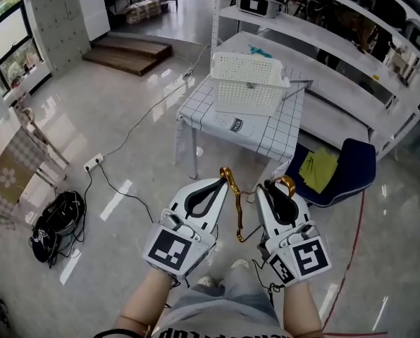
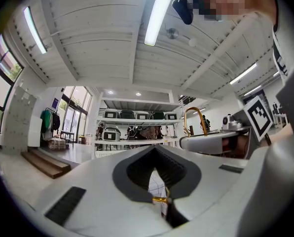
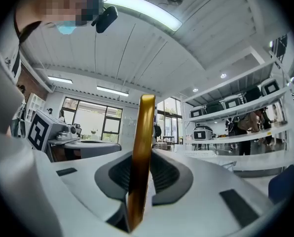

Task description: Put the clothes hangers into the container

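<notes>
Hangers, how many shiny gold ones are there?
2. One gold hanger hangs from the left tool; a second hanger sits in the right tool. The basket may hide more.

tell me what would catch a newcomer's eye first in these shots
Low in the head view, the left gripper and right gripper each pinch gold metal: a thin gold hanger dangles between them, and a gold hook fills the right gripper view. Ahead, a white perforated basket sits on a grid-patterned table. A blue seat with a yellow cloth on it stands beside the table.
</notes>
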### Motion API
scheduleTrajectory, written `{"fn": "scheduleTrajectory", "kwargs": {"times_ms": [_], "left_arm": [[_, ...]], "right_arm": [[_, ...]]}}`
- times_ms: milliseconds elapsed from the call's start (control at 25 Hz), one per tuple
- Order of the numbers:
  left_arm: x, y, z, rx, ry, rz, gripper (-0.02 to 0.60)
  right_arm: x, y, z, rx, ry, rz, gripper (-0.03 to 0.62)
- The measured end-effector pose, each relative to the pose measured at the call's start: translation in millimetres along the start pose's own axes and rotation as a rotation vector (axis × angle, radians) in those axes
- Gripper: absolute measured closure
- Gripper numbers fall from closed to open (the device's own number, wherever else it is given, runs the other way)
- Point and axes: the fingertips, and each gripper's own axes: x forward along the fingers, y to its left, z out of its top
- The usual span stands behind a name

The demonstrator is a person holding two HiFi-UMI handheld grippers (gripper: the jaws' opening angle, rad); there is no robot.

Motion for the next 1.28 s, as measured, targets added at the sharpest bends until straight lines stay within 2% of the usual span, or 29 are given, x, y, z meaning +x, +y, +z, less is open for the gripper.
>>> {"fn": "scheduleTrajectory", "kwargs": {"times_ms": [280,680,800,1280], "left_arm": [[28.7,17.5,-6.7,-0.002,0.016,0.000,0.569],[118.7,47.8,1.9,0.024,0.006,0.035,0.569],[146.4,59.1,8.0,0.053,-0.013,0.059,0.569],[226.6,62.0,-6.1,0.040,0.019,0.080,0.569]], "right_arm": [[22.3,-27.9,-6.8,0.018,0.001,-0.016,0.523],[83.0,-100.9,2.4,0.027,-0.036,0.049,0.523],[99.2,-124.4,4.9,0.034,-0.044,0.067,0.523],[129.1,-201.2,-5.5,0.063,-0.066,0.110,0.525]]}}
